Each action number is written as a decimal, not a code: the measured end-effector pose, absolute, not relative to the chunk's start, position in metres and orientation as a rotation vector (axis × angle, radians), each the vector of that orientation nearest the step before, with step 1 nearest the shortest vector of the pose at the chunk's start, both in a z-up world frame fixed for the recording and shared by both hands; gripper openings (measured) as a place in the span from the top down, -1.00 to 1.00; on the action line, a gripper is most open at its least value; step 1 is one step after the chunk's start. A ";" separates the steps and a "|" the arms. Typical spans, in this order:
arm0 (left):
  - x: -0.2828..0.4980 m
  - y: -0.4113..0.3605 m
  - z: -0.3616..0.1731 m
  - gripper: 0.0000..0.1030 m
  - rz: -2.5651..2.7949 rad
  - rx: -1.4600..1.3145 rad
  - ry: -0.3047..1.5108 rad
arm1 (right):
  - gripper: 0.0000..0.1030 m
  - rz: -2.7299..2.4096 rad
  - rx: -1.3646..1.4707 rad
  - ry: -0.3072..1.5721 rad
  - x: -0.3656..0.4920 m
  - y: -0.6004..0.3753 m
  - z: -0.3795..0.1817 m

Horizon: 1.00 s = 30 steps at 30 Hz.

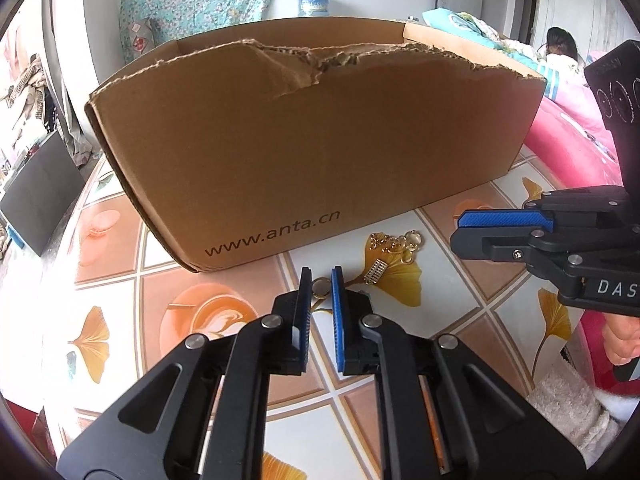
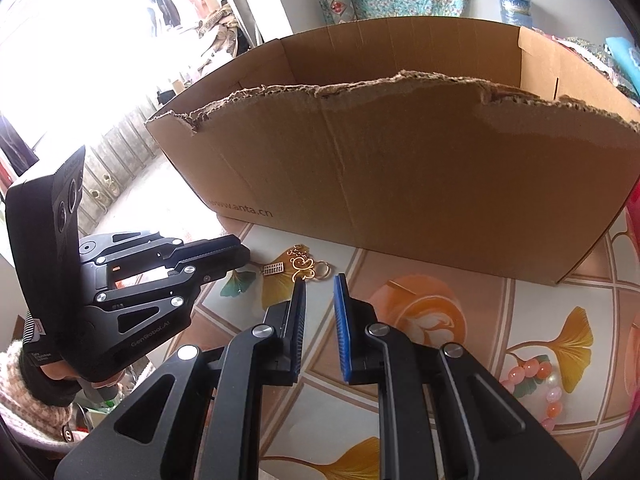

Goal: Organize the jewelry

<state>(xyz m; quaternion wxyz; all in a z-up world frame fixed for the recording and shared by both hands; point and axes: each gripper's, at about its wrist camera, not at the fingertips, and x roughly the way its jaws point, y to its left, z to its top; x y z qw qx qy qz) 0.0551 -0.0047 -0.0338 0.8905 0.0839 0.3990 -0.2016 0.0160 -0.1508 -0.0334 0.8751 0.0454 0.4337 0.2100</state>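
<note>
Gold keychain (image 1: pixel 394 254) lies before torn cardboard box (image 1: pixel 312 148).

The cardboard box (image 1: pixel 312 140) walls off the far tabletop (image 1: pixel 460 280); its top is open above the torn rim. The gold keychain (image 1: pixel 394 254) lies just before it, between both claws.

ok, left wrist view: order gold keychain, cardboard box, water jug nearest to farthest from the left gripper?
1. gold keychain, on the table just ahead of the left gripper, slightly right.
2. cardboard box, standing behind the keychain.
3. water jug, beyond the box by the far wall.
</note>
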 end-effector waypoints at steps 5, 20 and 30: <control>0.052 0.003 -0.034 0.83 -0.418 0.151 0.824 | 0.71 0.441 0.022 0.911 0.020 -0.134 -0.037; 0.051 0.006 -0.037 0.83 -0.433 0.141 0.803 | 0.48 0.430 -0.180 0.929 0.040 -0.096 -0.045; 0.049 0.007 -0.037 0.83 -0.431 0.146 0.801 | 0.65 0.443 -0.191 0.943 0.035 -0.077 -0.045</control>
